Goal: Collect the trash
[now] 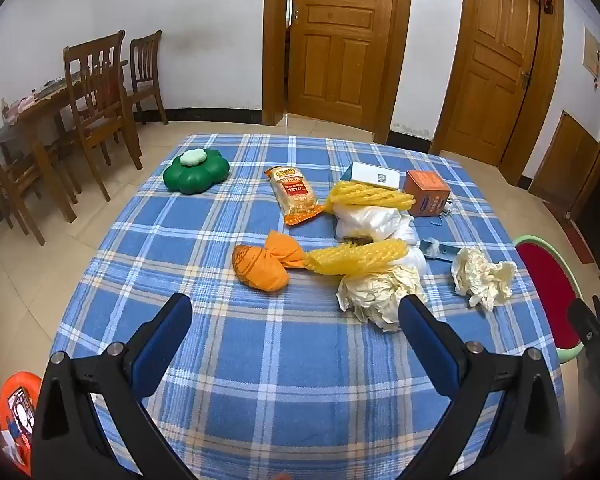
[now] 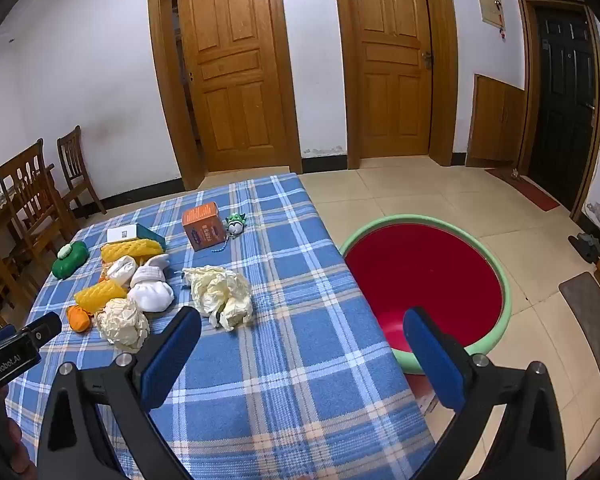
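Your left gripper (image 1: 296, 308) and right gripper (image 2: 302, 322) hovered released over the counter (image 1: 284, 380); crumpled paper (image 2: 222, 296) lay nearest the right fingers, so a centred pinch suited it before the basin (image 2: 500, 280).

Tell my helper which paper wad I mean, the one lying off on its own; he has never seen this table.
On the blue plaid tablecloth, look toward the edge nearest the red basin with the green rim. The lone crumpled cream paper lies there by itself on bare cloth. The other cream wad is pressed against the yellow foam netting and white bundles.
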Demonstrator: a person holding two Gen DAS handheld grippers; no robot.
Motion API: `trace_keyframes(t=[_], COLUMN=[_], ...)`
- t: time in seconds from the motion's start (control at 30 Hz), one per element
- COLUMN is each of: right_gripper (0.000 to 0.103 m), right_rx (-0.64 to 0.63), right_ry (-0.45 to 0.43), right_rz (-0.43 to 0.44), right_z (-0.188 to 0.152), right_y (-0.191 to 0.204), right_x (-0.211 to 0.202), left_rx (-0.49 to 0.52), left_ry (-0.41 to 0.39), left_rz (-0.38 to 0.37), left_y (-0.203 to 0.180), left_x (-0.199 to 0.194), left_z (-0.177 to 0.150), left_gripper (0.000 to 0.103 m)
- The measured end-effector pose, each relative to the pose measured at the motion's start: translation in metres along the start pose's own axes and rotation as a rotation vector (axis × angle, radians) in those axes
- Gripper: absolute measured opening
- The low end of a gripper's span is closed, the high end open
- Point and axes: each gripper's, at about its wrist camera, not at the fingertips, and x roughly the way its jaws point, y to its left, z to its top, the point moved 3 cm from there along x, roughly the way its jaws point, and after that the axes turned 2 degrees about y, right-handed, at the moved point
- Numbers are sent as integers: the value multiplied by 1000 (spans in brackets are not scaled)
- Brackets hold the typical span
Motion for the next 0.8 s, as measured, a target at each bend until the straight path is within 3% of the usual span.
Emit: trace_keyframes(t=[0.8], right_gripper=[103], right_rx=[-3], right_ry=[5], right_rz=[-4], right_z=[-1], right_y=[1], right_x=[0], left_rx=[-11], left_ry=[9], left_rz=[-9], left_y=[0], left_x=[0], left_z=[0], left_gripper=[101])
